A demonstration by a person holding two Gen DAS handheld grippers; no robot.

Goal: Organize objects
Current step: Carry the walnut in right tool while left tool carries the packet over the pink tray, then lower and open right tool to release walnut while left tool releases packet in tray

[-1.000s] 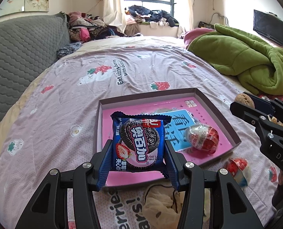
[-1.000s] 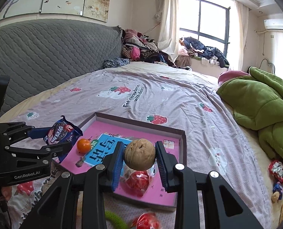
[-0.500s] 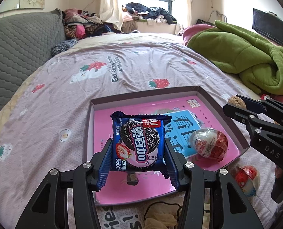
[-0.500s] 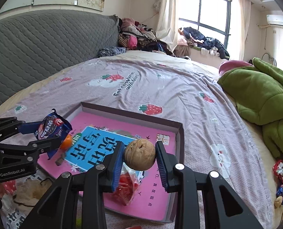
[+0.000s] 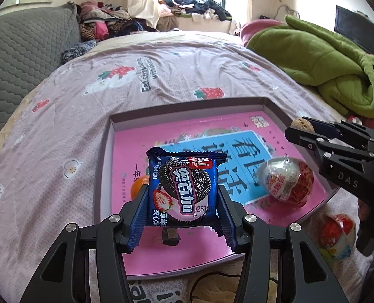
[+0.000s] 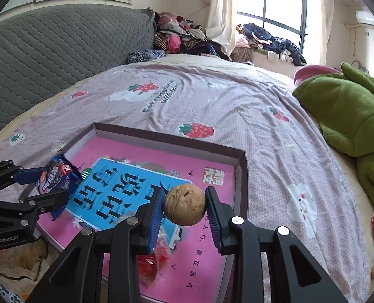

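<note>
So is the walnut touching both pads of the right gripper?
Touching. The right wrist view shows the walnut pinched between both blue pads of the right gripper, no gap either side.

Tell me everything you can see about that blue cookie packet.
The cookie packet is a small, glossy blue plastic wrapper with crimped ends, printed with a dark sandwich cookie, a strawberry and white Chinese lettering. It looks sealed and full. It stands upright, pinched at its sides in the left gripper, held above the near part of the pink tray, not resting on it.
</note>
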